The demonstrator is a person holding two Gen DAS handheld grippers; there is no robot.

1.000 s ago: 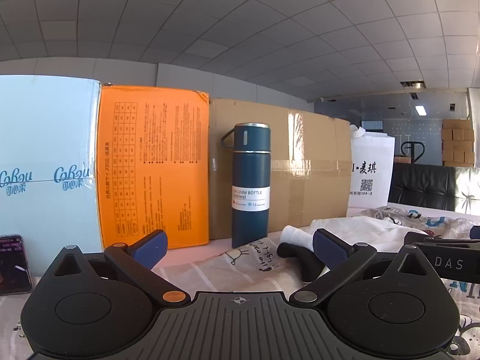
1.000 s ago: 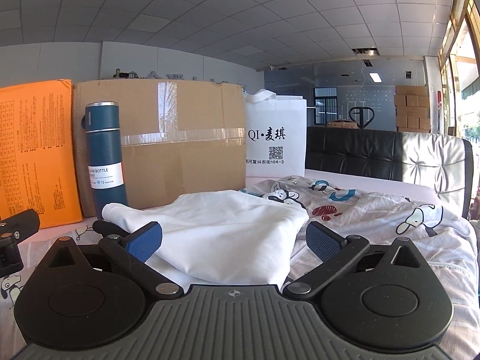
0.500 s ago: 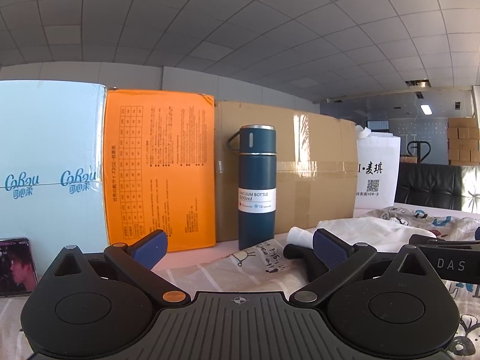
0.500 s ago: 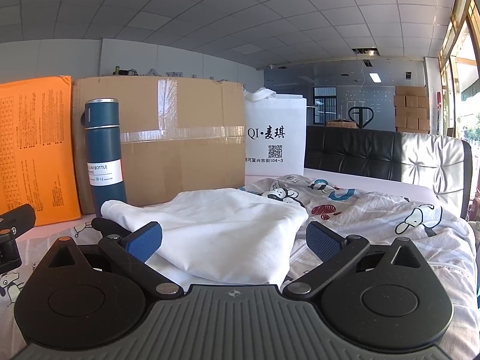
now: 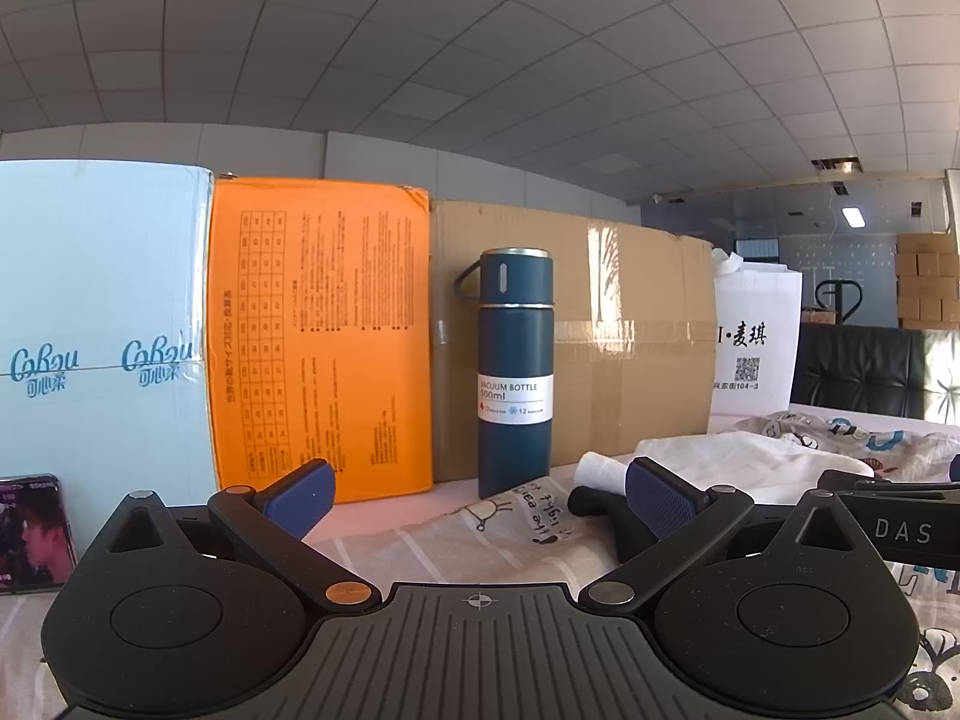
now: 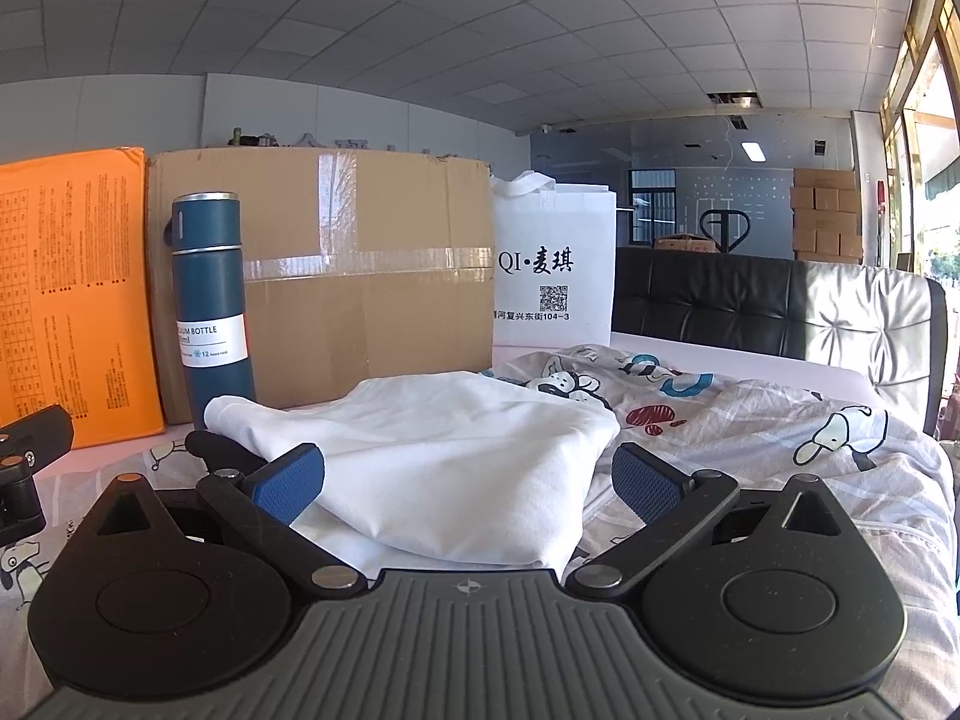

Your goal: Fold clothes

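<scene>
A white garment point(image 6: 444, 462) lies folded in a loose heap on the cartoon-print sheet point(image 6: 750, 420), right in front of my right gripper point(image 6: 468, 480), which is open with the cloth between its blue pads, not pinched. In the left wrist view the garment point(image 5: 720, 456) lies to the right, beyond my left gripper point(image 5: 477, 495), which is open and empty above the sheet point(image 5: 480, 534). Part of the right gripper's body point(image 5: 888, 525) shows at the right of that view.
A dark blue vacuum bottle point(image 5: 515, 372) stands upright at the back, before a cardboard box point(image 5: 630, 348). An orange box point(image 5: 321, 342), a pale blue box point(image 5: 102, 330) and a white bag point(image 6: 555, 276) line the back. A phone point(image 5: 33, 531) leans at far left. A black chair point(image 6: 720, 306) stands right.
The left gripper's view has shifted slightly, so the bottle and boxes sit a little further right. The right gripper and the garment have hardly moved. Both grippers stay open.
</scene>
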